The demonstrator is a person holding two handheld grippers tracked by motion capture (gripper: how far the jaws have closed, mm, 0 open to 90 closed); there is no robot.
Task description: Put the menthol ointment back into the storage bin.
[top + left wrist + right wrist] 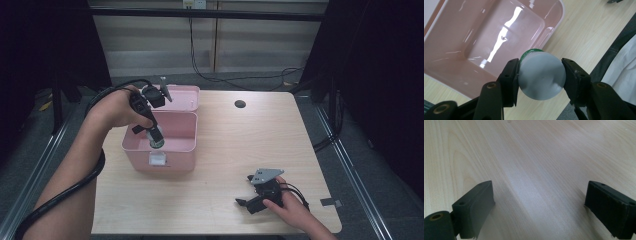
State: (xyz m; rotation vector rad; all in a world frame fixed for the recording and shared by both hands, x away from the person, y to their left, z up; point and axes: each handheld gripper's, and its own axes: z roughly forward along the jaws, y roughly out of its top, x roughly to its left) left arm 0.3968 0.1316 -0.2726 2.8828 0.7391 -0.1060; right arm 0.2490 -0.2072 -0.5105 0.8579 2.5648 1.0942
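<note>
The left gripper (pixel 156 140) hangs over the open pink box (pixel 176 150), which sits at about nine o'clock from the middle of the wooden table (pixel 240 150). Its jaws are clamped on a small round container (pixel 541 75) with a grey base and a green rim, one pad pressed on each side. In the left gripper view the container hangs over the box's near wall, partly above the hollow inside and partly above the table edge. The box's lid (pixel 182 96) stands open at twelve o'clock from the box, and a white label (pixel 158 160) shows on the front wall at six o'clock.

The right gripper (pixel 245 197) rests low on the table at about five o'clock from the table's middle, well apart from the box. In the right gripper view its jaws stand wide apart with bare wood between them, gripping nothing.

A dark round hole (pixel 240 104) sits in the tabletop toward twelve o'clock.
</note>
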